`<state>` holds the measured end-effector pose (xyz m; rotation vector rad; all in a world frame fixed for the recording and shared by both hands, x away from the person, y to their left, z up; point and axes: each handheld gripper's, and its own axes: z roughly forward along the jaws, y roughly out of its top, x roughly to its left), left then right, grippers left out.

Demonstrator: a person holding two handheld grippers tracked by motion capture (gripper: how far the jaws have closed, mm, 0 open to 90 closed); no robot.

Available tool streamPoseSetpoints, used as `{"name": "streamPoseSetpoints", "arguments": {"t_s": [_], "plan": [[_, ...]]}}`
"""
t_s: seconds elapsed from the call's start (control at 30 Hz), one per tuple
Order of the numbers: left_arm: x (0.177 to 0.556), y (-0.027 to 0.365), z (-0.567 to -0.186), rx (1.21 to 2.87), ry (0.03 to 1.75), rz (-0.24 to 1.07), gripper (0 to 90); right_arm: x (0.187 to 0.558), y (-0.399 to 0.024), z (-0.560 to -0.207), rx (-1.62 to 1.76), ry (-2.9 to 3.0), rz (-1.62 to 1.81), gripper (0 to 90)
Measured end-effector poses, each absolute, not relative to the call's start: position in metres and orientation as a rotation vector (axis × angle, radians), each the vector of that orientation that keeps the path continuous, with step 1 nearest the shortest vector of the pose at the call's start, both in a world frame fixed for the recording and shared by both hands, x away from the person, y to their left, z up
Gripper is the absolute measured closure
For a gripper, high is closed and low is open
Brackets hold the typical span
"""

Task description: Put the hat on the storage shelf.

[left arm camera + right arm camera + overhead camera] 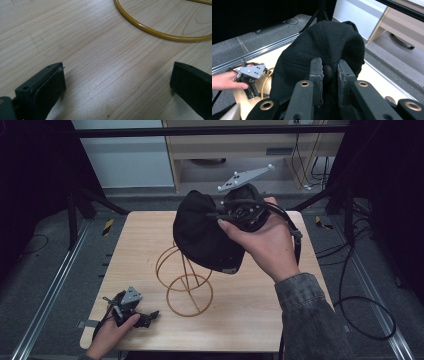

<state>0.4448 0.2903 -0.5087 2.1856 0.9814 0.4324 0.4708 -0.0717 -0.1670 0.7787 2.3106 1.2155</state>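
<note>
Tongs, two: left gripper lies low on the near left corner of the wooden table, held by the left hand; its jaws stand spread wide with bare wood between them. Right gripper, in the right hand, is raised over the far middle of the table; its jaws are pressed together on a pinch of black fabric at the top of the cap.

Cap: black baseball cap, soft woven cloth, stitched seam lines running over the crown, domed and slightly slumped; a small pale tag at its lower rim in the high view. It hangs from the right gripper, in the air above the wire stand, its lower edge close over the stand's top loop; whether they touch cannot be told.

Wire stand: mustard-yellow wire bent into rings, round base ring flat on the table centre, just beyond the left gripper; part of that yellow ring lies ahead of its jaws.

Beyond: black frame rails, grey floor, loose cables, pale cabinet.
</note>
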Motion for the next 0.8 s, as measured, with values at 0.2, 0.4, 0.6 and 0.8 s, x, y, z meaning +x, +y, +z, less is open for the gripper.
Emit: {"name": "streamPoseSetpoints", "arguments": {"t_s": [0.2, 0.4, 0.6, 0.8], "plan": [[0.445, 0.29, -0.509, 2.185, 0.982, 0.432, 0.0, 0.474, -0.056, -0.169, 0.748, 2.349, 1.217, 77.3], [0.445, 0.29, -0.509, 2.184, 0.982, 0.432, 0.0, 0.477, -0.04, -0.173, 0.724, 2.394, 1.224, 77.3], [0.445, 0.29, -0.509, 2.185, 0.981, 0.432, 0.0, 0.482, -0.022, -0.181, 0.694, 2.444, 1.185, 77.1], [0.445, 0.29, -0.509, 2.185, 0.978, 0.43, 0.0, 0.487, -0.009, -0.184, 0.681, 2.481, 1.164, 77.0]]}}
